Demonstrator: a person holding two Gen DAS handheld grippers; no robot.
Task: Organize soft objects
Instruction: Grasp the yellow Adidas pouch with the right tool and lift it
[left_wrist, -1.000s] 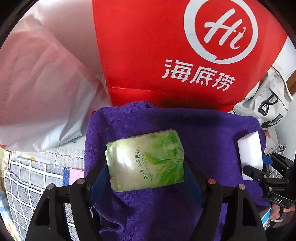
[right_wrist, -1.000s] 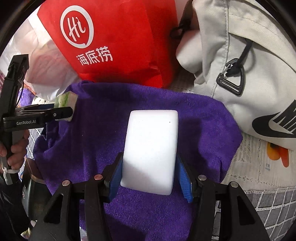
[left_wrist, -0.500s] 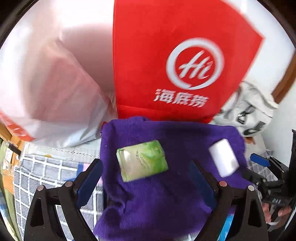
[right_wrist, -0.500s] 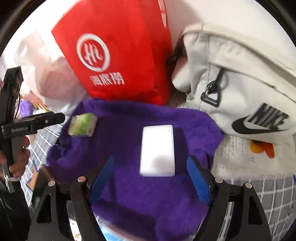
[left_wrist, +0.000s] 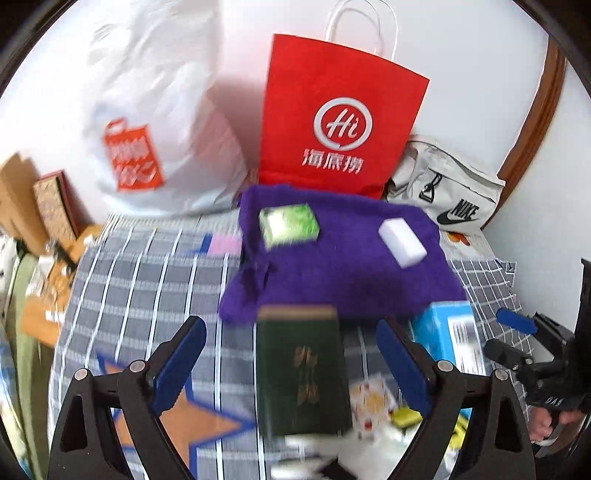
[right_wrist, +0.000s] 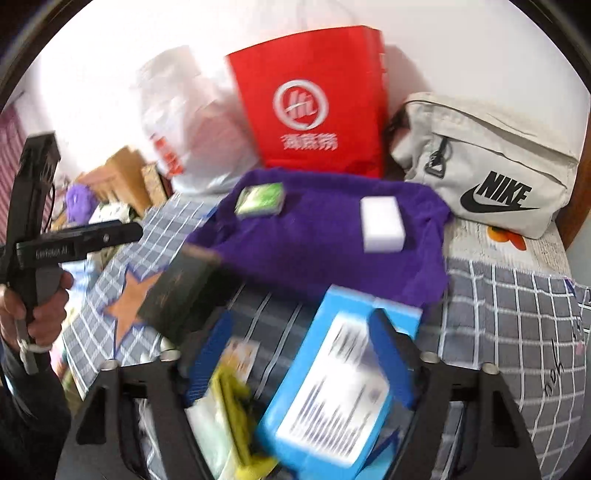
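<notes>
A purple towel (left_wrist: 351, 273) (right_wrist: 314, 236) lies spread on the checked bed cover in front of the bags. On it rest a green tissue pack (left_wrist: 290, 225) (right_wrist: 260, 199) at the left and a white sponge block (left_wrist: 402, 242) (right_wrist: 382, 223) at the right, both free. My left gripper (left_wrist: 288, 328) stands open, well back from the towel, above a dark green book. My right gripper (right_wrist: 301, 319) is also drawn back; its jaws are closing above a blue box, and the blurred view shows no pad pressing on anything.
A red paper bag (left_wrist: 343, 125), a white plastic bag (left_wrist: 155, 129) and a grey Nike bag (right_wrist: 491, 166) line the wall behind the towel. The dark green book (left_wrist: 301, 369), the blue box (right_wrist: 340, 387) and small yellow-green items (right_wrist: 232, 406) lie on the bed cover (left_wrist: 147, 277).
Both grippers let go and pulled back and up from the towel. The green pack and the white sponge stayed lying on it. The book and blue box came into view.
</notes>
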